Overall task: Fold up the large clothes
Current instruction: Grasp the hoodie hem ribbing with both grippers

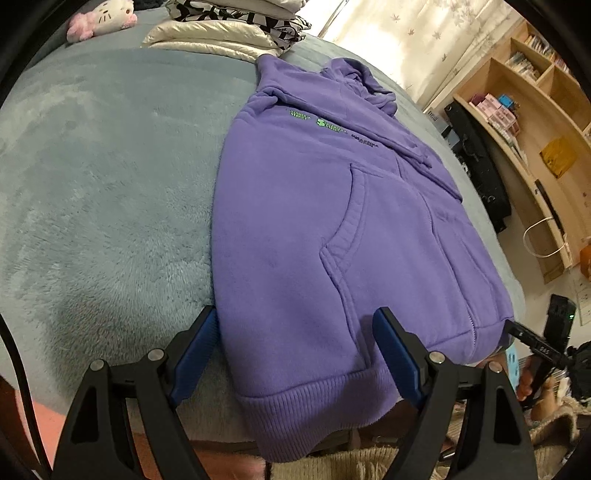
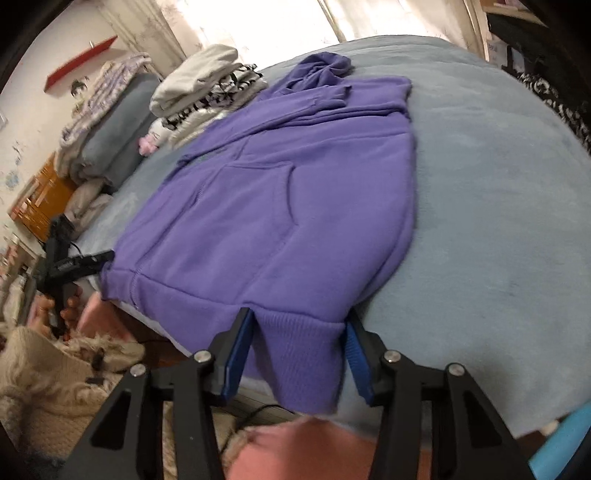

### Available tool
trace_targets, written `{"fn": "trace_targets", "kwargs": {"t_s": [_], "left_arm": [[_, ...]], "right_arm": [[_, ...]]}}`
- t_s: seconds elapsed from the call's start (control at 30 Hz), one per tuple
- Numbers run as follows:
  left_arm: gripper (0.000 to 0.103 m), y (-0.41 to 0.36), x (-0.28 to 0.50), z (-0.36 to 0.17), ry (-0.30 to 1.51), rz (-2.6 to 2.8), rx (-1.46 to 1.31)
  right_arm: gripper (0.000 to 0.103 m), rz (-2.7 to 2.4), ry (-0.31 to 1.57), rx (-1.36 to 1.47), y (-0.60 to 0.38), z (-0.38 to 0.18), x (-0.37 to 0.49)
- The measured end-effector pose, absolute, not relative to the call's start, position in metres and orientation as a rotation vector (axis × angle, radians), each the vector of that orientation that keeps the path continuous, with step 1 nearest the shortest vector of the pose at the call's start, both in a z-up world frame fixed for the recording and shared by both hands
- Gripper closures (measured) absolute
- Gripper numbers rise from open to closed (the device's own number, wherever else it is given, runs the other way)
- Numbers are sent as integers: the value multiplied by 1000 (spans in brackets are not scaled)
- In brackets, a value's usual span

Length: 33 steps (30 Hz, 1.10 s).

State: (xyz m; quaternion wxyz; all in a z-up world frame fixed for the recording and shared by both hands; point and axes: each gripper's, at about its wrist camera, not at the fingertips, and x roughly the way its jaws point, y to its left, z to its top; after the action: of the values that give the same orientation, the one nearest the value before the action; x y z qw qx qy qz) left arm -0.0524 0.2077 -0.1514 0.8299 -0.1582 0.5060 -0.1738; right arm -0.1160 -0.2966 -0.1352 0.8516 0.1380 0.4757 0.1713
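Blue bed [image 1: 110,184], hoodie [image 1: 332,221] hem between gripper [image 2: 295,332] pads

someone's bedroom at home, big bed [image 1: 110,177] with a fuzzy grey-blue blanket, plush cat toy [image 1: 101,18] up by the head, folded clothes stacked [image 2: 207,79] on it, wooden bookshelf [image 1: 532,110] full of boxes and books, pale leaf-print curtains [image 1: 406,29]

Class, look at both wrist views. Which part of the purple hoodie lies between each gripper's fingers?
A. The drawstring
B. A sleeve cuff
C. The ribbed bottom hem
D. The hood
C: the left gripper and the right gripper each straddle the ribbed bottom hem of the purple hoodie at the bed's near edge; the hood lies at the far end.
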Motion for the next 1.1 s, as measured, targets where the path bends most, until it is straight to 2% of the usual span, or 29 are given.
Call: {"fn": "trace_targets", "kwargs": {"t_s": [0.13, 0.6, 0.67, 0.73, 0.9, 0.97, 1.03, 1.07, 1.1], "left_arm": [[19, 207, -48, -154, 1062, -400, -349], [16, 198, -53, -156, 1074, -487, -242], [13, 199, -52, -158, 1074, -493, -241], [5, 196, -50, -160, 1072, -512, -239], [5, 177, -45, -159, 1060, -505, -185], [13, 171, -45, -156, 1052, -509, -186], [44, 167, -44, -153, 1046, -513, -183], [51, 164, -43, -152, 1048, -501, -179], [61, 162, -42, -150, 1052, -492, -185]], "right_arm": [[66, 400, 982, 369, -298, -141, -109], [65, 427, 1031, 427, -309, -146, -116], [65, 423, 1033, 428, -310, -148, -115], [64, 420, 1032, 426, -308, -149, -114], [63, 411, 1031, 426, -301, -149, -110], [64, 402, 1035, 425, -298, -148, -108], [69, 388, 1042, 418, -296, -147, -106], [73, 380, 1045, 410, -294, -146, -105], [76, 372, 1048, 400, -292, -144, -103]]}}
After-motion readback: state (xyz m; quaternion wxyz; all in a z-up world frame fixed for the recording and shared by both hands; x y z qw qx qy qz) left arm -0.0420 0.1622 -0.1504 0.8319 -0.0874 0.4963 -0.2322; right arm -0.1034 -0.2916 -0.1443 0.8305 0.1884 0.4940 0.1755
